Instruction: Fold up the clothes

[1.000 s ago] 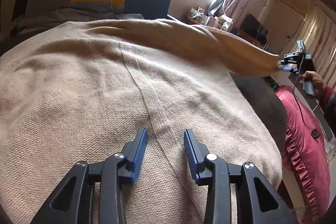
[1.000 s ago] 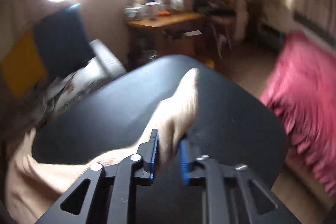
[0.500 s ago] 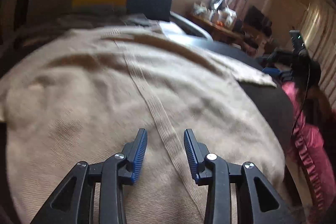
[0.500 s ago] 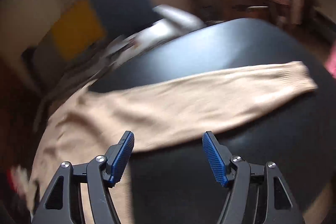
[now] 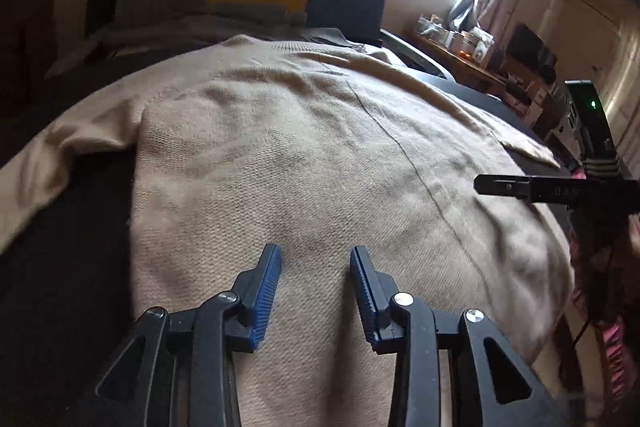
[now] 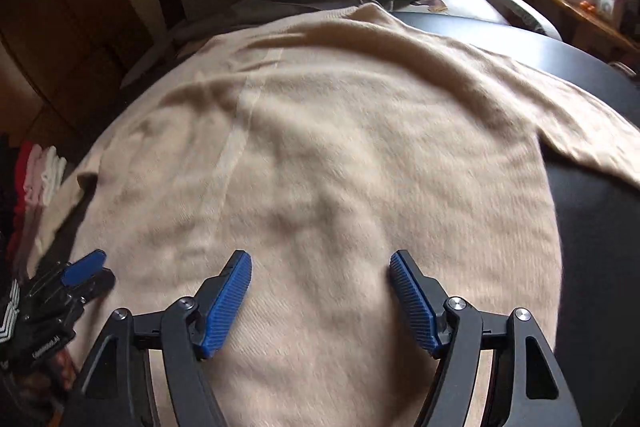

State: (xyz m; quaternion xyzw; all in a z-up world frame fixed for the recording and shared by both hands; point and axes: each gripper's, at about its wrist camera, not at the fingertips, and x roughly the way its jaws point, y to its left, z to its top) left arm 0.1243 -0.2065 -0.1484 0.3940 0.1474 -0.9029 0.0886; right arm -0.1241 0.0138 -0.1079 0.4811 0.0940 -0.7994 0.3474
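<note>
The right gripper (image 6: 320, 259) has let go of the sweater's (image 6: 340, 155) sleeve (image 6: 580, 131), its jaws opening empty over the body.

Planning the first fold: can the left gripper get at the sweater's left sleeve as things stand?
Probably yes. The left gripper is open and empty, and the sleeve lies flat and uncovered on the dark table beside it.

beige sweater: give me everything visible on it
The beige sweater is a fine knit, lying spread flat and slightly rumpled on a dark surface. A lighter vertical seam runs down the body. One sleeve stretches out to the right in the right wrist view; the other trails off left in the left wrist view. Neither gripper grips it: both hover above with nothing between the jaws.
</note>
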